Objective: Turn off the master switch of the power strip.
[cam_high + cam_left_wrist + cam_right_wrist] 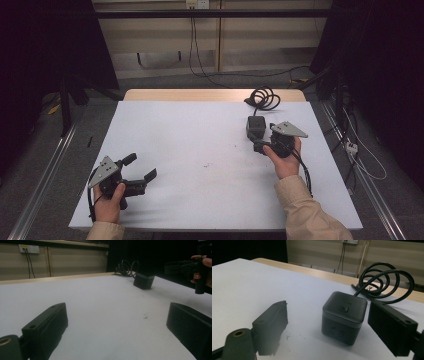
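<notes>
The right gripper point(327, 322), fingers released, sits just short of the black cube power strip point(344, 316) near the desk's far right corner. To grasp well, I'd ease forward, centring the cube, clear of its coiled cable point(384, 280). The left gripper point(139, 167) rests spread, holding nothing.

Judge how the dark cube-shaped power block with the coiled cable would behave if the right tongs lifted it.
The dark cube-shaped power block looks rigid and squat, so it probably won't tip or roll. Its smooth matte sides may slip a little between the open right tongs. The thick black coiled cable behind it looks springy and would likely drag or tug as the block rises.
</notes>
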